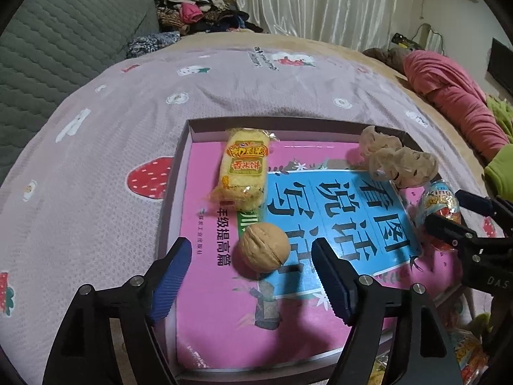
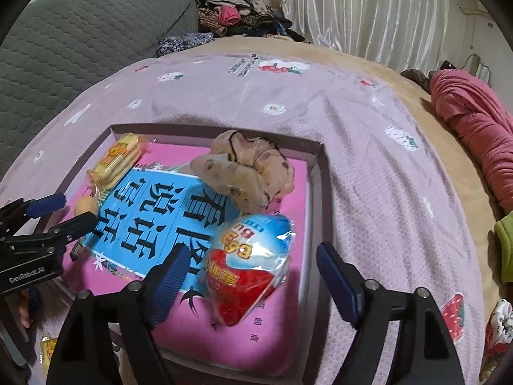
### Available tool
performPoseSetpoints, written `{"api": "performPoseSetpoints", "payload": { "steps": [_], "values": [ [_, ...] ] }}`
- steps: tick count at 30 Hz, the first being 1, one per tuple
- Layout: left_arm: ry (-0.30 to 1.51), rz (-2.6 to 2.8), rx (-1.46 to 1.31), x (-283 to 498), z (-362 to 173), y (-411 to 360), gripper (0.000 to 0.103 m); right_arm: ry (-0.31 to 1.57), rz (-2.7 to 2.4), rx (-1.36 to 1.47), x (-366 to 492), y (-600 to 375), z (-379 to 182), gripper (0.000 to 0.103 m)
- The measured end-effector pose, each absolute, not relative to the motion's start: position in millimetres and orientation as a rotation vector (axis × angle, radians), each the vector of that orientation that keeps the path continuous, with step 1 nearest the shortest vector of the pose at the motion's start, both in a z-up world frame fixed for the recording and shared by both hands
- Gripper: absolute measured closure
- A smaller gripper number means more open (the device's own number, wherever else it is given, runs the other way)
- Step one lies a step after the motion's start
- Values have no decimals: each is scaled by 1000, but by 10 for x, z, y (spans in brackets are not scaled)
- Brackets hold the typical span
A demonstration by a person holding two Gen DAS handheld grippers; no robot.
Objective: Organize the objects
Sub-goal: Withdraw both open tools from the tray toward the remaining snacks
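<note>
Lying between spread left gripper (image 1: 251, 256) fingers: walnut (image 1: 264, 247). Right gripper (image 2: 248, 276) open around egg packet (image 2: 251, 264), untouched; packet text blurred.

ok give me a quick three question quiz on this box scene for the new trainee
1. True or false: the walnut lies on the book inside the box.
2. Which item sits between the right gripper fingers? A) scrunchie B) toy egg C) yellow snack pack
3. Fill in: both grippers, including the left gripper, are ____.

Key: 1 true; 2 B; 3 open
</note>
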State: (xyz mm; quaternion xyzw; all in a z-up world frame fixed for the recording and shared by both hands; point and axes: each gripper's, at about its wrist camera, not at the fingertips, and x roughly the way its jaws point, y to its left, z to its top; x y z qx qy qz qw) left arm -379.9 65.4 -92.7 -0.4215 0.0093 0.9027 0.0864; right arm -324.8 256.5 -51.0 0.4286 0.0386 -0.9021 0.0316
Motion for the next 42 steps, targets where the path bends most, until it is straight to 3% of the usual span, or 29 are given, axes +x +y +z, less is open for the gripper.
{"api": "performPoseSetpoints", "payload": {
  "steps": [10, 12, 15, 19, 28, 42],
  "values": [
    [3, 2756, -1207, -3625, -709, 595, 17, 173, -2836, 1204, -3111, 2495, -249, 20],
    [-6, 2768, -1202, -3591, -634, 578, 17, 198, -2859, 1157, -3036, 2447, -126, 10],
    [-8, 2809, -1168, -3436, -458, 512, 15, 224, -2898, 1068, -2873, 2385, 64, 8],
    [-15, 2815, -1145, -3189, -252, 413, 0, 230, -2912, 1045, -2646, 2305, 310, 5],
    [-1, 2862, -1065, -2679, 368, 268, 0, 352, -2926, 1003, -2158, 2057, 783, 5],
    [44, 2910, -985, -1867, 1010, 134, 0, 314, -2960, 888, -1365, 2006, 1372, 4]
  ]
}}
